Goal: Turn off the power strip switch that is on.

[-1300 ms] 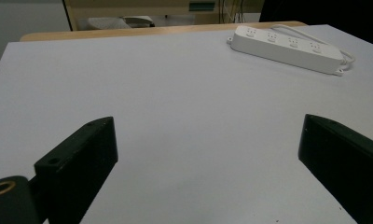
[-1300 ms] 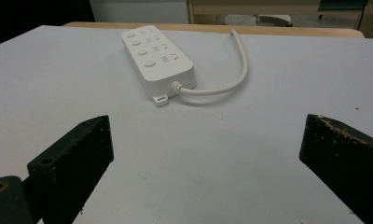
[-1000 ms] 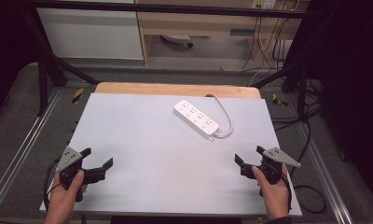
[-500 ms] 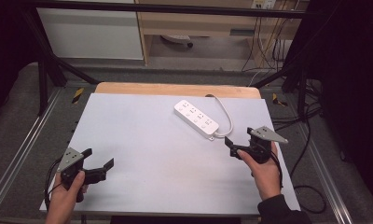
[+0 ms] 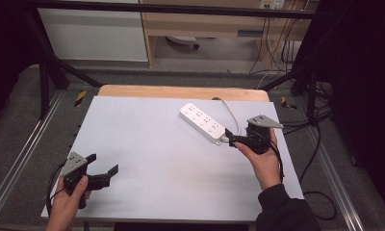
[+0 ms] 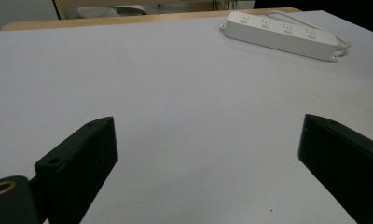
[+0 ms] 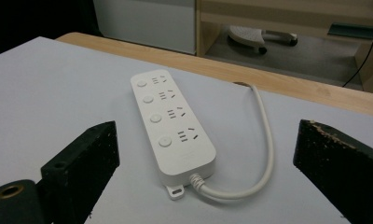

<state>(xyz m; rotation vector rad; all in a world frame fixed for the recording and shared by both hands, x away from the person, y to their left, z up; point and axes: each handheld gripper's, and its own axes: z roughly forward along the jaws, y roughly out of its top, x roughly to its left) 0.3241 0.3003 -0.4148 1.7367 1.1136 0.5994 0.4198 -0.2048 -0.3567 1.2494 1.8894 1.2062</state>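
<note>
With both claws spread wide and empty, your right gripper (image 5: 232,139) faces the cable end of the power strip (image 5: 202,122), far-right on the table (image 5: 147,159); closing off-centre could pinch the cable (image 7: 264,154) or skid the strip. Left gripper (image 5: 104,174) idles.

We see a worktop (image 5: 147,144) covered by a pale grey-white sheet, with a strip of light wood showing along its far edge. On it lies one white power strip (image 5: 202,123), set at an angle toward the far right part of the surface. Its four sockets each have a round button beside them. Its white cable (image 5: 231,115) loops from the near end and curves back toward the far wooden edge.
</note>
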